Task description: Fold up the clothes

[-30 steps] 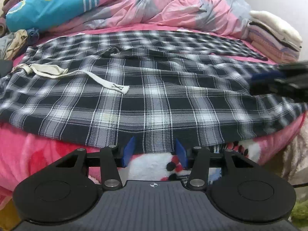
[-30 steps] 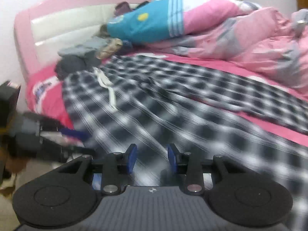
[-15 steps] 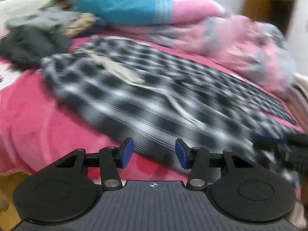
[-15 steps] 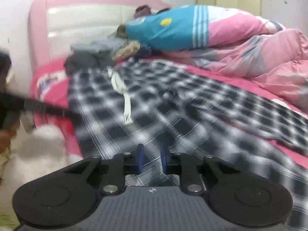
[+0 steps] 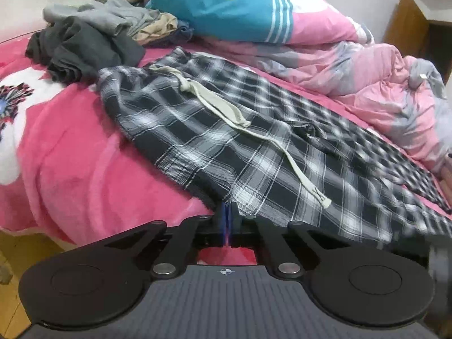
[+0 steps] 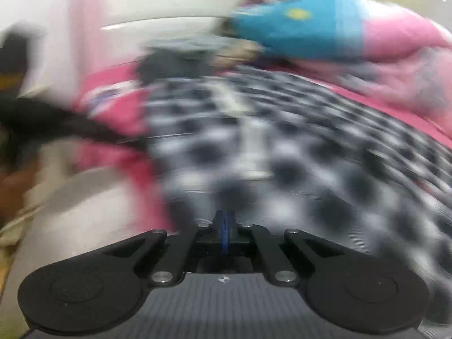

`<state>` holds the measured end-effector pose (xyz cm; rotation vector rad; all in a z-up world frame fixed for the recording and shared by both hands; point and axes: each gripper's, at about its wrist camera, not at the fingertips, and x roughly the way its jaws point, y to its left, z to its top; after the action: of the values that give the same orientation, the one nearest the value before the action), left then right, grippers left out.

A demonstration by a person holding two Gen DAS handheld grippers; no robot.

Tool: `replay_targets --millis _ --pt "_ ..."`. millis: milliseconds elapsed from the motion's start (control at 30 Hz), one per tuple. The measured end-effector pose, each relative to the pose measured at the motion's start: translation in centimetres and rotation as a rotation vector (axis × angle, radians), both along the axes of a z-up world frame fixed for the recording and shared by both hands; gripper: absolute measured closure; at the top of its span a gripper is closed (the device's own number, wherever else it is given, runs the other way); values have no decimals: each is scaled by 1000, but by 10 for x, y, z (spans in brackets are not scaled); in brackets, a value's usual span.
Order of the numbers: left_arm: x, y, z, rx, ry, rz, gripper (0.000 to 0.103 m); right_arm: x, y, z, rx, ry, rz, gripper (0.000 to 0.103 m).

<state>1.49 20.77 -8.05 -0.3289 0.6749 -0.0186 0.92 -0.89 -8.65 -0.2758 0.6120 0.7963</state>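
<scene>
Both claws have just snapped shut. A second ago the left gripper [image 5: 226,217] stood open at the near hem; now its blue pads are pinched together right on the near edge of the plaid trousers [image 5: 254,152], cloth bunched at the tips, so that reads as a grip on the fabric. The trousers lie spread across the pink bed [image 5: 70,169], waist end toward the heap of dark clothes [image 5: 82,48], drawstring [image 5: 226,110] trailing over the top.

Over on the right, the right gripper [image 6: 225,227] has clamped closed too, jaws meeting at the trousers' [image 6: 296,155] near edge. That view is badly smeared by motion, so whether cloth is truly caught between the pads is probably yes, but I can't swear to it.

What it means: the reaching is over and two pinch points sit on the near edge. My read is that the next move is a lift and carry across, laying one half over the other. If the right pinch missed, that side will sag and the fold goes crooked.
</scene>
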Motion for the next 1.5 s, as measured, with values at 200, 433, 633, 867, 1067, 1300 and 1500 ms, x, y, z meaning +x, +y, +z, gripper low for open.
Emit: replay_targets --millis 200,433,633,867,1067,1300,1500 --pt "-4 9 -4 -33 3 7 103 26 -4 26 39 -81 -75 103" --pt "-6 7 -4 -5 -1 8 103 -13 15 14 43 -7 134 103" --pt "-5 2 -3 26 1 15 103 12 -82 27 7 -60 -263 103" --pt "-1 -8 -1 86 17 37 102 -49 -139 14 -31 96 -186 103" --pt "-3 -17 7 163 16 62 102 -16 -223 25 21 7 -490 103" --pt "-8 -23 23 228 4 105 103 -56 -257 23 -33 221 -440 103" --pt "4 -92 42 192 -49 -233 100 -41 -301 50 -21 54 -642 102"
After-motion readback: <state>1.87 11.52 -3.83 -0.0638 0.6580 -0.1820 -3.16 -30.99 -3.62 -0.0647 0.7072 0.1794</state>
